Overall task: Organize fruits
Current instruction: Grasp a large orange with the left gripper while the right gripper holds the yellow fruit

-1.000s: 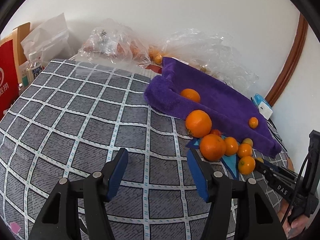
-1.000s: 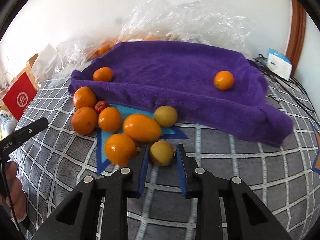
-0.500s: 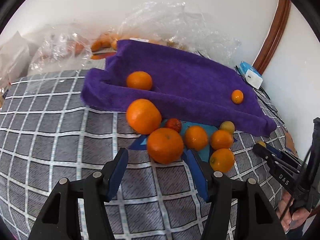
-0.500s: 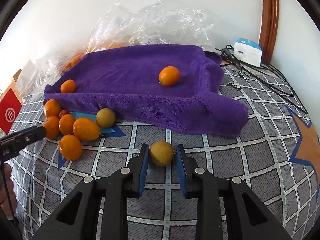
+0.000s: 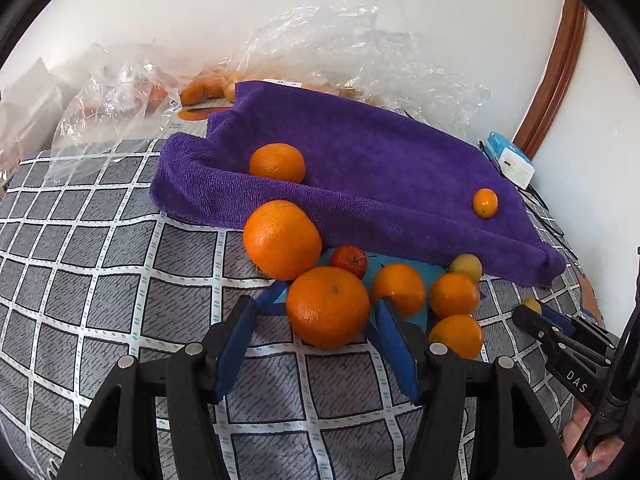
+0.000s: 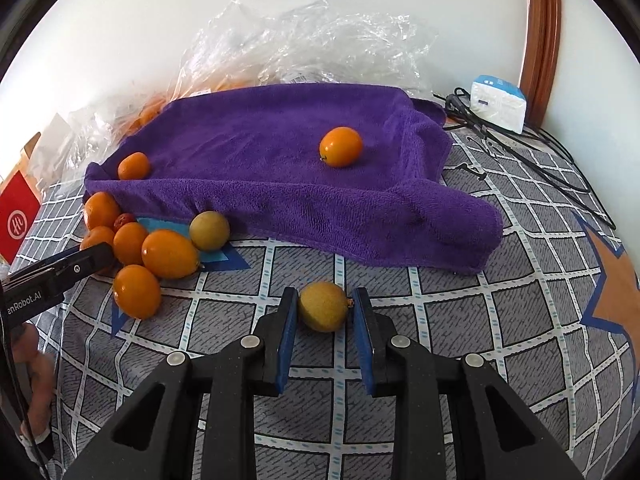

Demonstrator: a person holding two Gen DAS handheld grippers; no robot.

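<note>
My right gripper [image 6: 324,306] is shut on a small yellow-green fruit [image 6: 323,306], held just above the checked cloth in front of the purple towel [image 6: 280,168]. My left gripper [image 5: 316,316] is open, its blue pads on either side of a large orange [image 5: 327,312] without touching it. Around it lie another large orange [image 5: 282,239], a small red fruit [image 5: 349,260] and several small oranges [image 5: 454,294]. One orange [image 5: 277,162] and one small orange fruit [image 5: 485,202] lie on the towel.
Crumpled clear plastic bags [image 6: 312,44] with more fruit lie behind the towel against the wall. A white and blue box [image 6: 498,104] with black cables [image 6: 532,156] sits at the right. A red box [image 6: 18,216] stands at the far left.
My right gripper has carried the yellow-green fruit away from the pile to the right. My left gripper has moved in toward the pile until its open pads flank the large orange.
</note>
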